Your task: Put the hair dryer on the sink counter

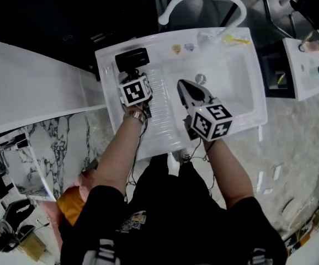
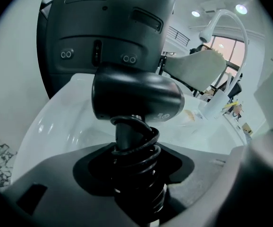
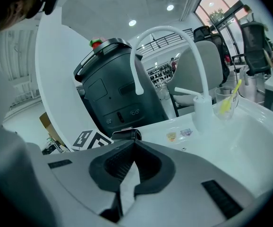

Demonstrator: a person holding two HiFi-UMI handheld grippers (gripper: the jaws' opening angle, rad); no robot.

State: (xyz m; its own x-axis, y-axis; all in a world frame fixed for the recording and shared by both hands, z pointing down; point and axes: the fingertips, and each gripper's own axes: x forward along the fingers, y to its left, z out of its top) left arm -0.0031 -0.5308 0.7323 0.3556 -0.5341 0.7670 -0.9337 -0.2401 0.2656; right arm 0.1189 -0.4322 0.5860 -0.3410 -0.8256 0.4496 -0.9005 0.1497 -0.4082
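left tongs (image 2: 137, 181) opening round hair dryer (image 2: 136, 98) | right tongs (image 3: 132, 150) pressed together, empty

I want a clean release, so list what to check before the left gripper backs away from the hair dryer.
1. Hair dryer is over the sink counter, left of the basin: ok.
2. Dryer's weight rests on the counter: cannot tell, its underside is hidden.
3. Left gripper is clear of the handle: not ok. The jaws are opening, with the handle between them.
4. Cord is coiled round the handle, not trailing: ok.
5. Right gripper is shut, empty and out of the way above the basin: ok.
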